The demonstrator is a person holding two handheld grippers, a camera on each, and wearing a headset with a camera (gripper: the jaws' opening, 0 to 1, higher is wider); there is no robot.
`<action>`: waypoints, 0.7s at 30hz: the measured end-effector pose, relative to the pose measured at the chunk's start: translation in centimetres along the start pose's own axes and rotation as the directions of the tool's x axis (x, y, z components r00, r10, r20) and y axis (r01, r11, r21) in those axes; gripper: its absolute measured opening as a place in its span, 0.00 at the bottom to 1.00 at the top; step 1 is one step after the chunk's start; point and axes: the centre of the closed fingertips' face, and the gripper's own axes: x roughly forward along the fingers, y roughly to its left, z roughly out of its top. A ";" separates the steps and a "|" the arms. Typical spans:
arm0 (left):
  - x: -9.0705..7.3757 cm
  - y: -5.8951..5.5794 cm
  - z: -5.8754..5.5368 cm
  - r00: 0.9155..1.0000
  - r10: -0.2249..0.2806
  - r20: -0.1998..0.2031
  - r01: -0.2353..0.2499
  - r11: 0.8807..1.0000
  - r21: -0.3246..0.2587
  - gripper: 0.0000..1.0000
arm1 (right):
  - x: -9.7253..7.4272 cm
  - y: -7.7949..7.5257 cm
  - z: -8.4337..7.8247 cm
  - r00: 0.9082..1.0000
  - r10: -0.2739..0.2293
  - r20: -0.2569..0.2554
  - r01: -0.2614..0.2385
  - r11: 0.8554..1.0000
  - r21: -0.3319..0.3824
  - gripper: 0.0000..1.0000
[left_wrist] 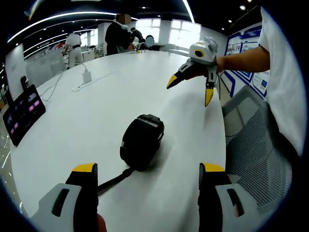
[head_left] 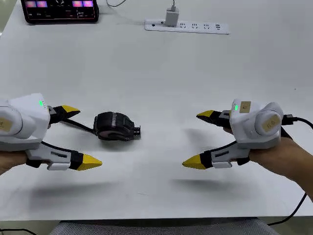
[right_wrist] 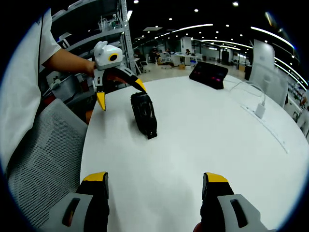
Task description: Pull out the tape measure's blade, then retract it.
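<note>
Tape measure (head_left: 115, 126): lies on bench (head_left: 156, 63), blade in, just ahead of left hand-held gripper (head_left: 87, 136), jaws spread, empty. Right hand-held gripper (head_left: 191, 140) likewise released, empty, well apart from it.

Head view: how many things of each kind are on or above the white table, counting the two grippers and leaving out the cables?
Black round tape measure: 1
White power strip: 1
White charger plugged into it: 1
Dark device with pink lit screen: 1
White, yellow-tipped grippers: 2, the left gripper and the right gripper
Total: 6
</note>
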 end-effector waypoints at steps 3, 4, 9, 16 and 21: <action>0.3 0.0 -0.1 1.000 -0.008 -0.009 0.008 1.000 0.014 0.82 | 0.5 0.1 0.3 1.000 0.011 0.000 -0.011 1.000 -0.008 0.77; 0.5 0.1 -0.1 1.000 -0.011 -0.013 0.011 1.000 0.017 0.81 | 0.6 0.0 0.3 1.000 0.015 -0.001 -0.015 1.000 -0.012 0.77; 1.1 0.2 -0.3 0.999 -0.029 -0.031 0.030 0.999 0.034 0.81 | 1.6 -0.1 0.6 1.000 0.029 -0.003 -0.029 0.999 -0.030 0.76; 2.2 0.7 -0.7 0.997 -0.039 -0.062 0.043 0.996 0.074 0.76 | 3.0 -0.1 1.2 0.998 0.056 -0.008 -0.056 0.998 -0.038 0.75; 2.6 1.2 -0.7 0.997 -0.037 -0.069 0.043 0.995 0.086 0.70 | 3.8 0.0 1.8 0.998 0.066 0.002 -0.066 0.997 -0.048 0.74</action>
